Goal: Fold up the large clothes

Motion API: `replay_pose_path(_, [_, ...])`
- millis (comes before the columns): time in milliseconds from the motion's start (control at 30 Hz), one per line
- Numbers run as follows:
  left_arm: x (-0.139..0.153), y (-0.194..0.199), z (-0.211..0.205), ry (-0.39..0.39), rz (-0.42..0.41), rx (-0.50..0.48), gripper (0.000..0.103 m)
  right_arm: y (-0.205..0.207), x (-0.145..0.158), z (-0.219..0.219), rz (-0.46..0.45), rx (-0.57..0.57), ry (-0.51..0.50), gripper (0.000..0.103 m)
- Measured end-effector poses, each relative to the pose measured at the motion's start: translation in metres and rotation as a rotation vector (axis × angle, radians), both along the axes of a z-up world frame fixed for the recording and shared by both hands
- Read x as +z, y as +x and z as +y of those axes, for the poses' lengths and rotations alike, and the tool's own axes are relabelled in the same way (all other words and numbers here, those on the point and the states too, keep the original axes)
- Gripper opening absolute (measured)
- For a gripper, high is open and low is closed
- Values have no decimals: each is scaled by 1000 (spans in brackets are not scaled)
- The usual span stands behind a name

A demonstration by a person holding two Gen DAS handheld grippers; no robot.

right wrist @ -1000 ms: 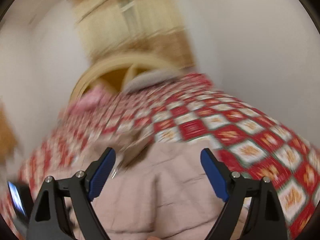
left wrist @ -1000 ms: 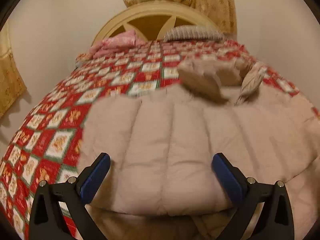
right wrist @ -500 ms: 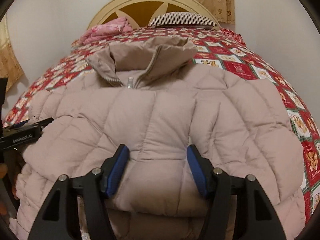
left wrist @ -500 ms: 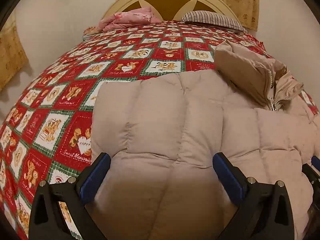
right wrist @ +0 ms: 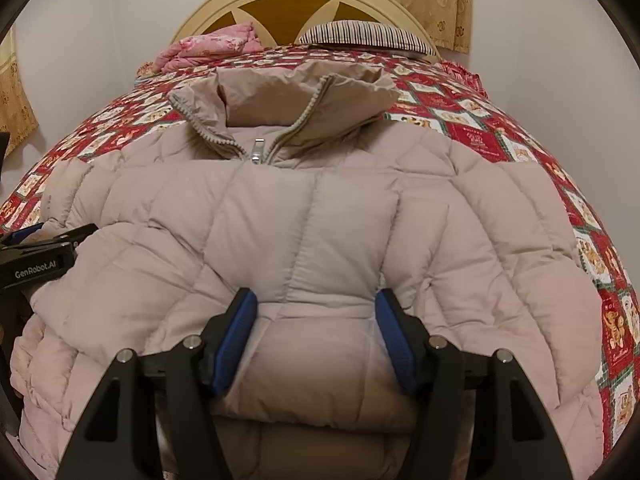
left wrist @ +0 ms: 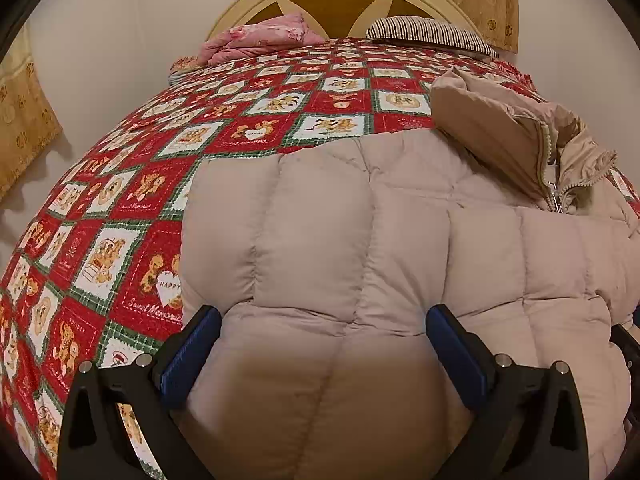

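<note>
Plainly, the risks sit at the near hem.
Jacket: a beige puffer jacket point(right wrist: 320, 216) lies flat on the red patchwork bedspread point(left wrist: 120, 208), collar point(right wrist: 296, 100) toward the far headboard point(right wrist: 304, 4), hem nearest both cameras.
Right gripper point(right wrist: 316, 336): its jaws have just been closing and now pinch 1 bulging fold of the near hem between the blue pads.
Left gripper point(left wrist: 320, 352): jaws spread wide over the left part of the hem; the pads do not look pressed in.
Risk 1: the slick, puffy shell may squirt out of the right pinch, since trapped air makes the fold springy.
Risk 2: lifting with only 1 side gripped would likely drag the jacket askew and skew the fold line.
Risk 3: pinching only the top layer would leave the back panel behind.
Risk 4: the bedspread could get caught at the left edge.
</note>
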State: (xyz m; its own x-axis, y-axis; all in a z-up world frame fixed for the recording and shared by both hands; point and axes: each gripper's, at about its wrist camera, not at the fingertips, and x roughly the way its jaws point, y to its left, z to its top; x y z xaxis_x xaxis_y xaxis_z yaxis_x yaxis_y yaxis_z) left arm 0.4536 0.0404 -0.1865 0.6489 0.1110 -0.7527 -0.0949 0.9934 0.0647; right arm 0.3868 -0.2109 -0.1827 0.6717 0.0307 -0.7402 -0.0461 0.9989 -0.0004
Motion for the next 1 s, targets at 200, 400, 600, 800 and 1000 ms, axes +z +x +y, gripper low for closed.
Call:
replay_pose_path(200, [0,-1,0,-5,-1,-1,102,0,-1,3,1,-2,-22,66])
replay_pose_path(400, [0,-1,0,0,-4,0,102,-1,8,-1,-2,-4,5,66])
replay_pose_path(600, [-1,-3,0,7,-10,1,102,-15,48,-1,-126,-47,74,71])
replay_pose_path(800, [-1,-4,0,10,-14,1,102,0,39,26,-83,38,28,72])
replay_pose_path(1000, [0,-6,0,11,-17,1,102,9,5,19,-10,40,38,74])
